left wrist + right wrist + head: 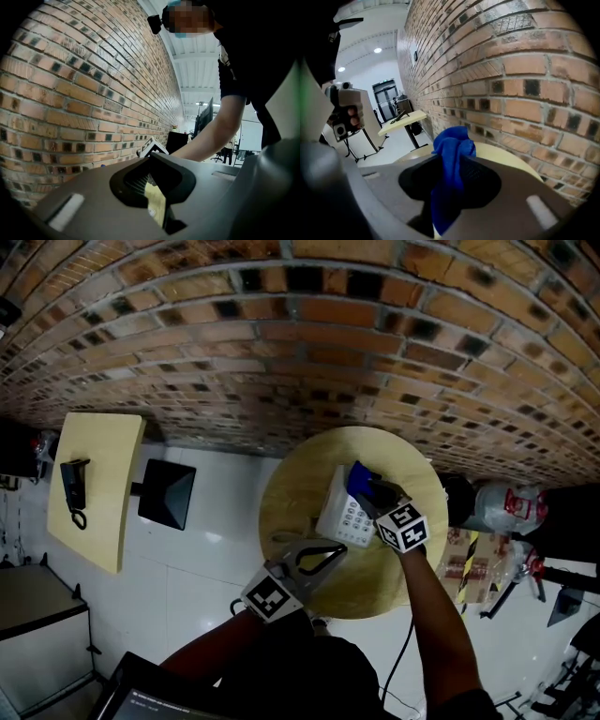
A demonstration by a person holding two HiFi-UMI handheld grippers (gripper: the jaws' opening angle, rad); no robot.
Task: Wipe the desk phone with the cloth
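A white desk phone (339, 512) lies on a round wooden table (412, 559) by a brick wall. My right gripper (375, 491) is over the phone's far right end, shut on a bunched blue cloth (360, 478). In the right gripper view the cloth (451, 154) is pinched between the jaws and sticks out past the tips (450, 164); the phone is hidden there. My left gripper (339, 550) rests low on the table just in front of the phone, its tips together and nothing in them. In its own view the left gripper (151, 158) shows only a sliver of table through the jaw hollow.
A rectangular table (112, 521) at the left carries a black handset (73, 491), with a black square stand (167, 493) beside it. Boxes and clutter (487, 559) crowd the floor right of the round table. A dark screen (150, 697) is at the bottom left.
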